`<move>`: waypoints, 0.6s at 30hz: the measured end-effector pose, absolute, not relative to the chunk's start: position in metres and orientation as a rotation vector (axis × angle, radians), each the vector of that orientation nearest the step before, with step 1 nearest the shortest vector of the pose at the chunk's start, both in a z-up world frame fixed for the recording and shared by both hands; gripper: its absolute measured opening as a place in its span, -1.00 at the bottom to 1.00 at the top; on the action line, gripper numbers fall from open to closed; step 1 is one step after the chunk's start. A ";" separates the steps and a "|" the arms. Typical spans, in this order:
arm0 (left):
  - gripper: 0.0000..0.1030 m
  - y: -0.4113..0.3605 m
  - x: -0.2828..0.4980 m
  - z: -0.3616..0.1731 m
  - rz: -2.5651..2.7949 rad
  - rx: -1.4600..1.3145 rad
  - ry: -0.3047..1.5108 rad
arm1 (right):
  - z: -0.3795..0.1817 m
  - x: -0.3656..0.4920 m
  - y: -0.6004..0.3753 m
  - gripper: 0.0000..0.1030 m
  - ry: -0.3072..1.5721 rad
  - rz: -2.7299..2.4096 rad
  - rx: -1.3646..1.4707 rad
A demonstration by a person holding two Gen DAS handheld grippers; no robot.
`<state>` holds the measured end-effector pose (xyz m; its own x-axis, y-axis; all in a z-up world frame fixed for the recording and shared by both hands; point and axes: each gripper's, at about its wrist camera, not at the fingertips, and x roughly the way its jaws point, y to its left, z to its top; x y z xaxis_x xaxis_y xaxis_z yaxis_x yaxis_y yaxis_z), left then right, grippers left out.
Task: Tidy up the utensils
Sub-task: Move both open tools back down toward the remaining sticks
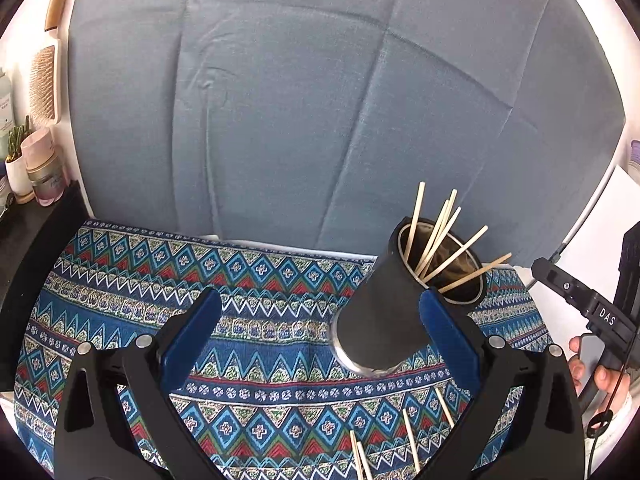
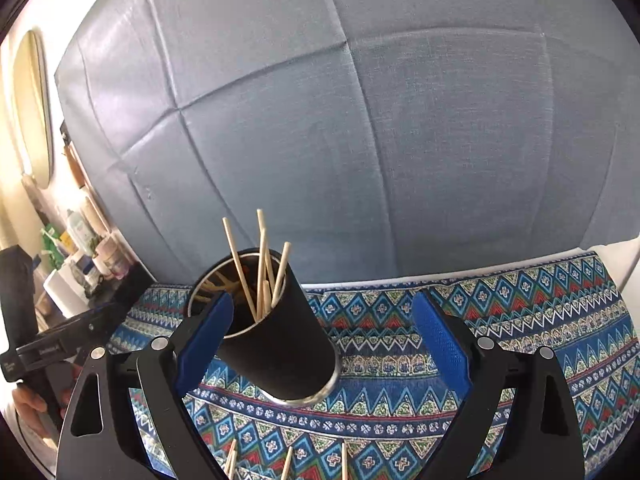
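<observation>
We hold our left claw (image 1: 320, 320) wide open over the patterned cloth (image 1: 160, 280) on the worktop. Nothing is between its blue pads (image 1: 192, 332). Our right claw (image 2: 322, 332) is wide open too, and it holds nothing.

The black cup (image 1: 392, 312) stands on the cloth. In the left view it is just by the right blue pad, and we cannot tell if they touch. In the right view the cup (image 2: 280, 348) is next to the left blue pad (image 2: 208, 336). It has a shiny metal ring at the bottom.

Many thin wooden sticks (image 1: 440, 240) stand in the cup and lean out in different ways. Their tips poke up over the rim. A few more sticks (image 1: 412, 440) lie flat on the cloth, near the bottom of both views (image 2: 288, 460).

Behind the cloth hangs a big grey-blue sheet (image 1: 320, 100) with fold lines. Some bottles and jars (image 1: 40, 168) stand far off on the left.
</observation>
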<state>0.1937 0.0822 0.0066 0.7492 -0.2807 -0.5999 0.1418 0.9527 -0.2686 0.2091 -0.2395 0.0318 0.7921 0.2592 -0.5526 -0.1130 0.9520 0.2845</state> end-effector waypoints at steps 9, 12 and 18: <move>0.89 0.092 0.181 -0.026 -0.197 -0.166 0.807 | 0.006 0.197 -0.236 0.68 0.735 0.157 0.231; 0.89 0.093 0.178 -0.035 -0.193 -0.179 0.848 | -0.004 0.192 -0.233 0.68 0.774 0.148 0.221; 0.89 0.088 0.171 -0.060 -0.175 -0.208 0.962 | -0.031 0.180 -0.228 0.68 0.883 0.152 0.196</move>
